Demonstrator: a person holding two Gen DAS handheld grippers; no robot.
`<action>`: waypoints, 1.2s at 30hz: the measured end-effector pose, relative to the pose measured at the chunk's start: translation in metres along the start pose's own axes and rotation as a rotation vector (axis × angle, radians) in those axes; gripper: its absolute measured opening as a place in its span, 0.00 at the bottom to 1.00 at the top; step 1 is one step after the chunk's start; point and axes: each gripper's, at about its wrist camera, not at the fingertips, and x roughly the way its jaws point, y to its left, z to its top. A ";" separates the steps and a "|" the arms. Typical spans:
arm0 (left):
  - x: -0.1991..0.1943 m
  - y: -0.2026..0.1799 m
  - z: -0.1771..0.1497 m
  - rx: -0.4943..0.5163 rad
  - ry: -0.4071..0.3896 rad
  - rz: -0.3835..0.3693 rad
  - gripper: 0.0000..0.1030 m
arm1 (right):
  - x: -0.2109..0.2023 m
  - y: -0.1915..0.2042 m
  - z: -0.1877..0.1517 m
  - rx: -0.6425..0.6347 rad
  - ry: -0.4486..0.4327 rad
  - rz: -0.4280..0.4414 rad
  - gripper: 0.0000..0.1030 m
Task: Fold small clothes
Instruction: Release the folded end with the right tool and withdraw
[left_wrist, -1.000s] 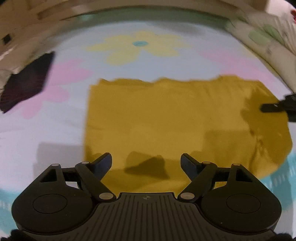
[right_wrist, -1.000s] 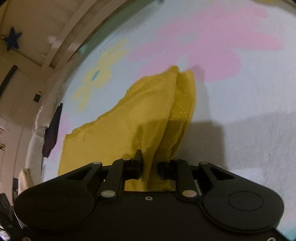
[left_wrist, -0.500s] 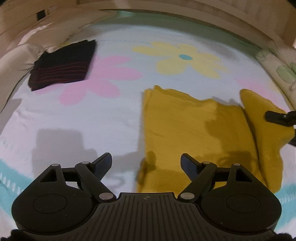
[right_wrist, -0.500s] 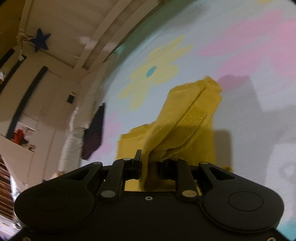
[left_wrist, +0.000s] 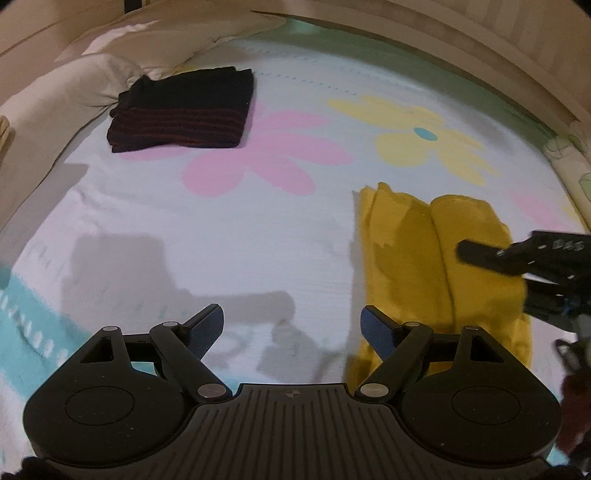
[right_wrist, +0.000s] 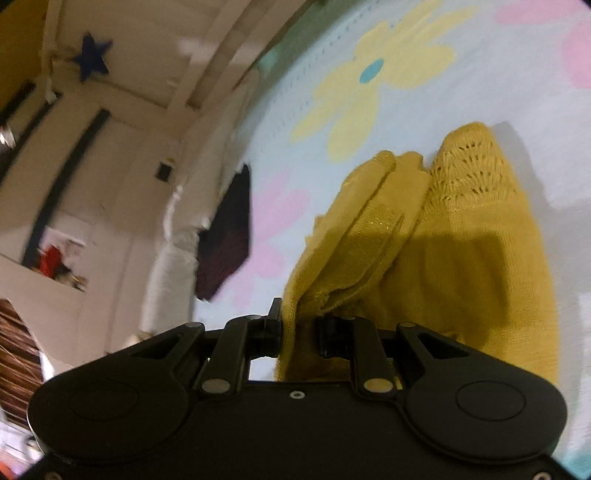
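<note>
yellow garment (left_wrist: 439, 266) folded lengthwise, running away from camera, right gripper (right_wrist: 298, 330) clamping near end

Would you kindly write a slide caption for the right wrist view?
Right gripper clamps a fold of the mustard knit garment above the flowered bedspread.

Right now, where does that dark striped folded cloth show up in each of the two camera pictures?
Left wrist view: the dark striped folded cloth lies upper left on the flowered sheet, beside a pillow.
Right wrist view: it sits left of centre, seen edge-on and blurred, above the right tool.
Shared landmark: the yellow flower with a blue centre printed on the sheet.
</note>
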 end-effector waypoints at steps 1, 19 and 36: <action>0.000 0.001 0.000 0.001 0.002 0.000 0.79 | 0.005 0.003 -0.002 -0.020 0.006 -0.026 0.28; 0.004 -0.001 0.000 -0.011 0.013 0.003 0.79 | -0.062 0.021 0.002 -0.277 -0.025 -0.048 0.71; 0.000 -0.014 0.011 0.036 -0.027 0.017 0.79 | -0.034 0.051 -0.105 -0.709 0.272 0.142 0.74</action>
